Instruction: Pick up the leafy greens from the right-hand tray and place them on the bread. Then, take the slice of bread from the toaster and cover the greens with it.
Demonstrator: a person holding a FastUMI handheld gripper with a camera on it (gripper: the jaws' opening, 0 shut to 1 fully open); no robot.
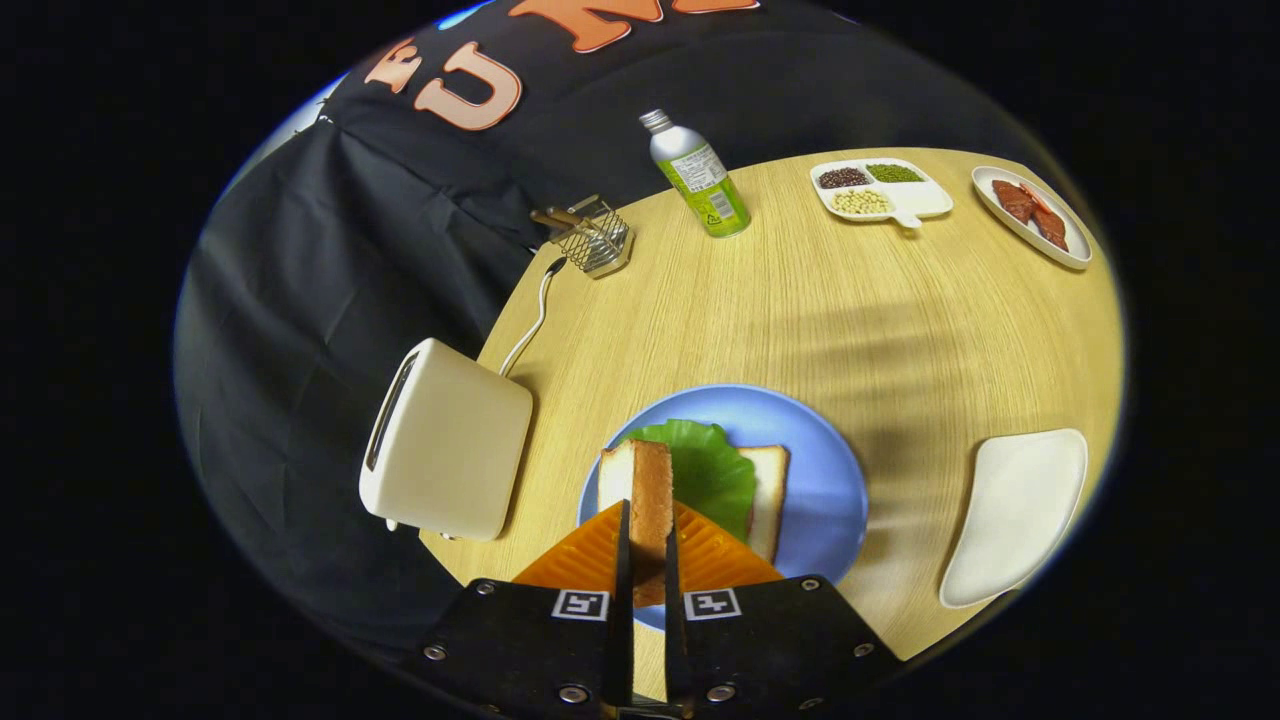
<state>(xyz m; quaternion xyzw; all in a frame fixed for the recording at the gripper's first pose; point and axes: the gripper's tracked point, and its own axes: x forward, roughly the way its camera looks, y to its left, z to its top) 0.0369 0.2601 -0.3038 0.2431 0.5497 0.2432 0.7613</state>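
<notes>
My gripper (647, 540) is shut on a slice of bread (640, 490), held edge-up between the two orange fingers (585, 560). It hangs over the near left part of the blue plate (820, 470). On that plate lies a green leaf (710, 465) on top of another slice of bread (768, 495), whose right edge shows past the leaf. The cream toaster (445, 440) stands left of the plate with its slot (390, 410) facing away and looking empty. The white tray (1020, 515) to the right of the plate is bare.
At the table's far side stand a green bottle (698, 188), a wire holder (592, 238) with sticks, a divided dish (880, 188) of beans and a small plate (1030, 215) of red meat slices. The toaster's cord (530, 325) runs back toward the holder.
</notes>
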